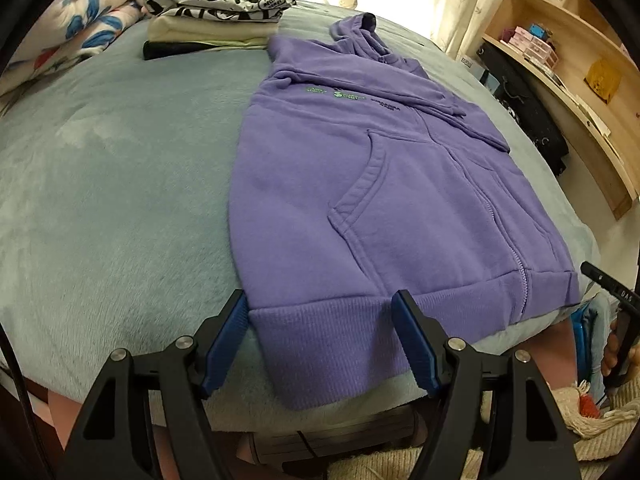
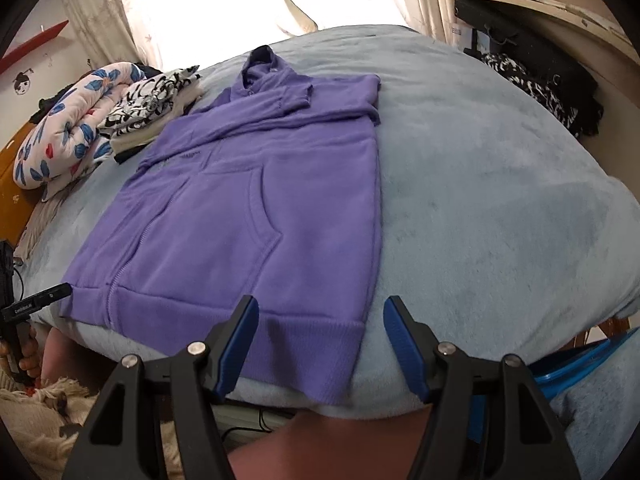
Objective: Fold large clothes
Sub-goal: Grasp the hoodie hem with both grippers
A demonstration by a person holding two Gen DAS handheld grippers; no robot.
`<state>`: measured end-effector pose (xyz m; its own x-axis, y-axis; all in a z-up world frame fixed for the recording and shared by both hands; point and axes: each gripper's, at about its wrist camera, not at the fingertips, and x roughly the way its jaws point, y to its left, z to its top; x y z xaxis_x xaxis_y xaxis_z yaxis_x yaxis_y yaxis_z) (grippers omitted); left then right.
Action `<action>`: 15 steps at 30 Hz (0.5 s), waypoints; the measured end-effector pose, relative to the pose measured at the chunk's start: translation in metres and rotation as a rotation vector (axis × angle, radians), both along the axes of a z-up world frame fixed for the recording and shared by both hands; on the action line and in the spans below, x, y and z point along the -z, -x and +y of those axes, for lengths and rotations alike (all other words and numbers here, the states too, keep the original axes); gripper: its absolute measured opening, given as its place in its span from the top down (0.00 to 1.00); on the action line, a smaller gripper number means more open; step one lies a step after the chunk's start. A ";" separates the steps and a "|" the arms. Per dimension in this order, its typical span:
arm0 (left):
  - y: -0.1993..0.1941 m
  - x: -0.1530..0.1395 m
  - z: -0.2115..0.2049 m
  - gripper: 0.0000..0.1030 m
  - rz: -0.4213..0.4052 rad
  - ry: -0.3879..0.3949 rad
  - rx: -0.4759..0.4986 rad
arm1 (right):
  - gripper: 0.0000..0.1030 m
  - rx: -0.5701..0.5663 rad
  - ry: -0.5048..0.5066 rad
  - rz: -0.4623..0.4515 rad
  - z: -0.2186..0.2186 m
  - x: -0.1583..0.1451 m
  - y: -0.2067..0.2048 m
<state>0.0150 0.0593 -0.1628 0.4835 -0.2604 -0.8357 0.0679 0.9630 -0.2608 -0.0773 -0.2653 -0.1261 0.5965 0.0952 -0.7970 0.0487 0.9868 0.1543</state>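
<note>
Purple fleece zip hoodie [image 1: 360, 184] lies flat on the plush pale-blue bed blanket [image 1: 100, 184], sleeves folded in, ribbed hem at the near edge. Left gripper [image 1: 320, 316] and right gripper [image 2: 320, 316] both spread wide over the hem corners, ridged blue fingers [image 1: 230, 336] gripping nothing

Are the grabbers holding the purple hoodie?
No. Both the left gripper and right gripper are open at the hoodie hem, holding nothing.
</note>
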 end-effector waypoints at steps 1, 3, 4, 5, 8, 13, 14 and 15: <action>-0.001 0.001 0.000 0.32 0.003 -0.005 0.002 | 0.37 -0.003 0.007 0.000 0.000 0.001 -0.001; -0.005 0.003 -0.001 0.32 0.011 -0.010 0.008 | 0.37 -0.010 0.018 0.009 0.001 0.004 -0.004; -0.005 0.004 -0.001 0.31 0.013 -0.008 0.007 | 0.37 -0.014 0.021 0.016 0.001 0.006 -0.005; -0.006 0.005 0.000 0.30 0.016 -0.003 0.004 | 0.37 -0.018 0.023 0.024 0.003 0.009 -0.006; -0.009 0.006 0.002 0.30 0.027 0.013 -0.011 | 0.37 -0.033 0.021 0.047 0.006 0.017 -0.012; -0.016 0.007 -0.002 0.29 0.041 -0.003 -0.007 | 0.37 -0.062 0.046 0.050 0.012 0.020 -0.016; -0.016 0.007 -0.004 0.29 0.043 -0.007 -0.006 | 0.37 -0.066 0.047 0.051 0.011 0.020 -0.016; -0.017 0.008 -0.005 0.29 0.045 -0.009 -0.003 | 0.37 -0.070 0.046 0.051 0.010 0.022 -0.016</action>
<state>0.0318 0.0546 -0.1708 0.4461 -0.2515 -0.8589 0.0537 0.9655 -0.2549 -0.0617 -0.2551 -0.1477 0.5484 0.0977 -0.8305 -0.0138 0.9941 0.1078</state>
